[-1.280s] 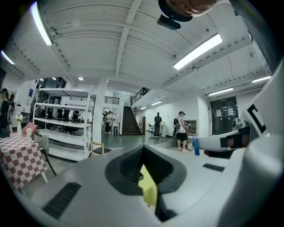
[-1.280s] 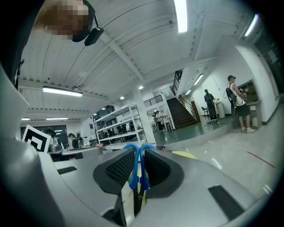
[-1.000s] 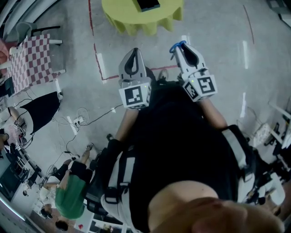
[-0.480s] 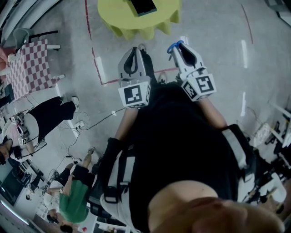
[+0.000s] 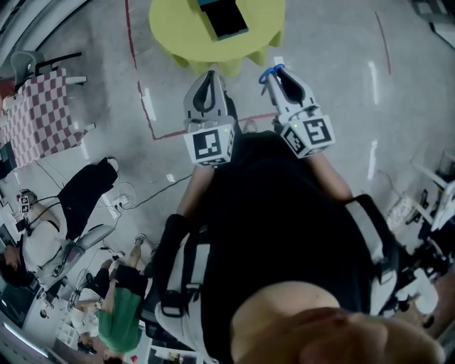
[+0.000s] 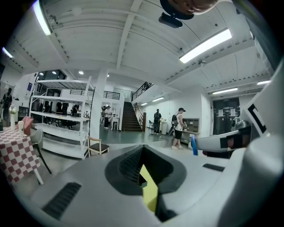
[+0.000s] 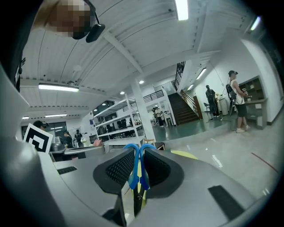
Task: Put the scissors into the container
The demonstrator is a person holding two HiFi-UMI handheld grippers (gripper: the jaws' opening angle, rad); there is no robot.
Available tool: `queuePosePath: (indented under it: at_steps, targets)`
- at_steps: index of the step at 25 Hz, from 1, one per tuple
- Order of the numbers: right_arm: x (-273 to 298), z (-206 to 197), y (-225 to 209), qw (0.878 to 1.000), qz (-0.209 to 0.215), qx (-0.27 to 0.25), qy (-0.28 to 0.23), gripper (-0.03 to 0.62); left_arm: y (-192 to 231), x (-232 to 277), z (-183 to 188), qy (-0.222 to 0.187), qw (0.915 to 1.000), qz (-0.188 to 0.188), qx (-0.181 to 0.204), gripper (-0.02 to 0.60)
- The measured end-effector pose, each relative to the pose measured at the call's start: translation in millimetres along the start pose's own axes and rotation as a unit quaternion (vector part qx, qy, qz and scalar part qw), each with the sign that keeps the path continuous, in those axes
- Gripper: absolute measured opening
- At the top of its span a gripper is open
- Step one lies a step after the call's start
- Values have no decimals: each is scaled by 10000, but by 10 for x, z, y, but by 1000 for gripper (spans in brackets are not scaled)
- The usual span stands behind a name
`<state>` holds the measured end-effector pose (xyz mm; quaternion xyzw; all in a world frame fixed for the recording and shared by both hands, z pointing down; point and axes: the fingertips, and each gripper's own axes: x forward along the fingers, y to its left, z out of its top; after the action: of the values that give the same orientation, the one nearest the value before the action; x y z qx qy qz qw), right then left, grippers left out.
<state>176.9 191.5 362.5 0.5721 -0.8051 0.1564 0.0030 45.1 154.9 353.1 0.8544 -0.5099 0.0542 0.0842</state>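
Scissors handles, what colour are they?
Blue. The scissors handles show best in the right gripper view.

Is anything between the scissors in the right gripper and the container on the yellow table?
Nothing visible does. The right gripper holds the scissors just short of the yellow table. The container stands on that table, ahead and to the left. The left gripper is beside this path, not in it.
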Motion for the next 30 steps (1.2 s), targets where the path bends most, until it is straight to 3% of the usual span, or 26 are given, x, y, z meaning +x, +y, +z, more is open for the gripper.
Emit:
queuePosePath:
  at_steps: [15,30]
  targets:
    - [1430,62,-292,9989,-121,206,404,67,765,1065,72,310,9993,-173,-62,-3]
    - [2214,213,-446,9971,-419,188,607,67,1222,1745,236,347,9979,-538,-98,-3]
